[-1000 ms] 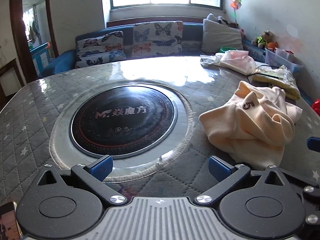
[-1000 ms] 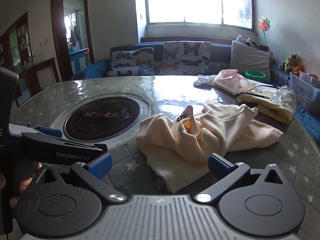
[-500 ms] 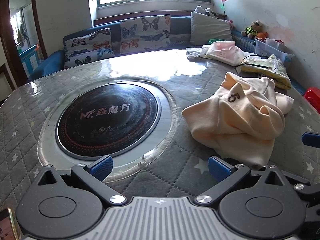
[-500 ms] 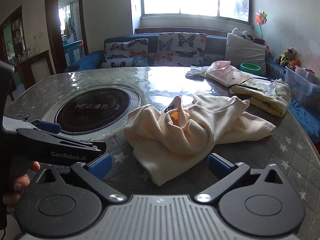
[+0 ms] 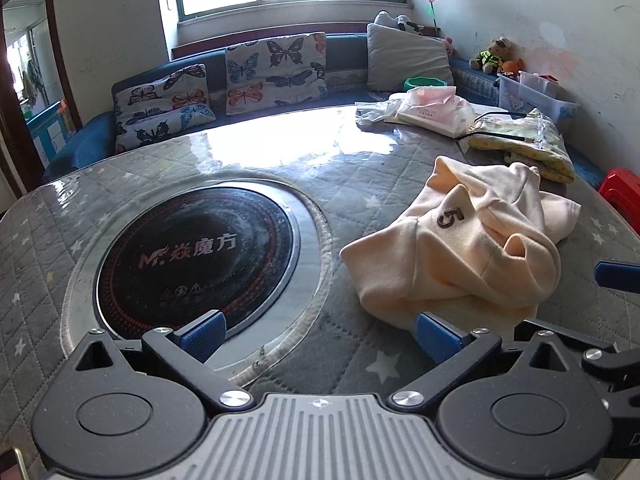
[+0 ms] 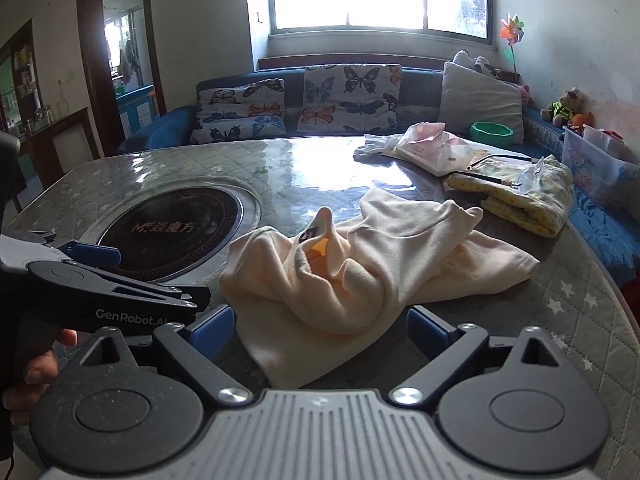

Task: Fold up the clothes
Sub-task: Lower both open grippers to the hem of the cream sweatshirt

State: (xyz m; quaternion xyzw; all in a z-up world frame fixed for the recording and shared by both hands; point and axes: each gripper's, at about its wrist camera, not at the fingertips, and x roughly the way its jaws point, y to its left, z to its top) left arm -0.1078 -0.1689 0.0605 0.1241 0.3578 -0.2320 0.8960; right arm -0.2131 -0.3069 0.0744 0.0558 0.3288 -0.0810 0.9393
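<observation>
Cream-coloured garment (image 6: 360, 268) lies crumpled on the quilted table (image 5: 280, 168), its near hem between the right gripper (image 6: 320, 330)'s slightly narrowing jaws, unpinched; the left gripper (image 5: 320, 332), jaws apart, sits left of it.

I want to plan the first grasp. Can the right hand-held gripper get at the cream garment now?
Probably yes: the right hand-held gripper is open, and the cream garment lies directly ahead, uncovered.
</observation>
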